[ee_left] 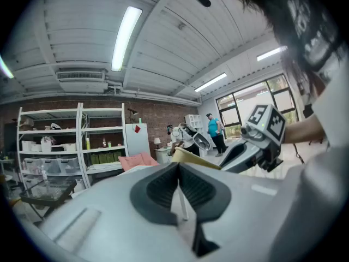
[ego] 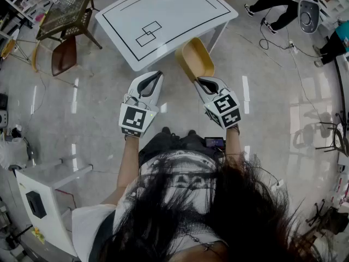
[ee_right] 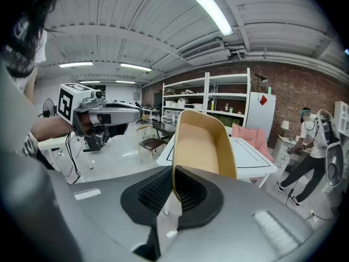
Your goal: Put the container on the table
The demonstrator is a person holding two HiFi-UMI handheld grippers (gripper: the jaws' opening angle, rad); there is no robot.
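Right gripper [ego: 203,81]: jaws shut on the rim of the container [ego: 193,59]; one pad sits inside the wall and one outside.
Container: a tan, oblong tub held clear of the floor, standing on end, with its open side facing back along the gripper [ee_right: 173,192]. The inside [ee_right: 199,141] looks bare.
Container's place: just off the near edge of the table [ego: 163,15], not resting on the top. The head view shows its far end overlapping that edge.
Left gripper [ego: 155,76]: jaws together with nothing between them. Its own view shows the dark pads [ee_left: 163,187] meeting. It hangs level with the right gripper, just beside it and apart from the container.
Table: a white top with black outlined rectangles, straight ahead of both grippers.
Floor: pale and glossy, under both grippers.
Left of table: a brown chair [ego: 64,53] and a dark mesh basket [ego: 68,10].
Background: metal shelves [ee_right: 207,100] against a brick wall.
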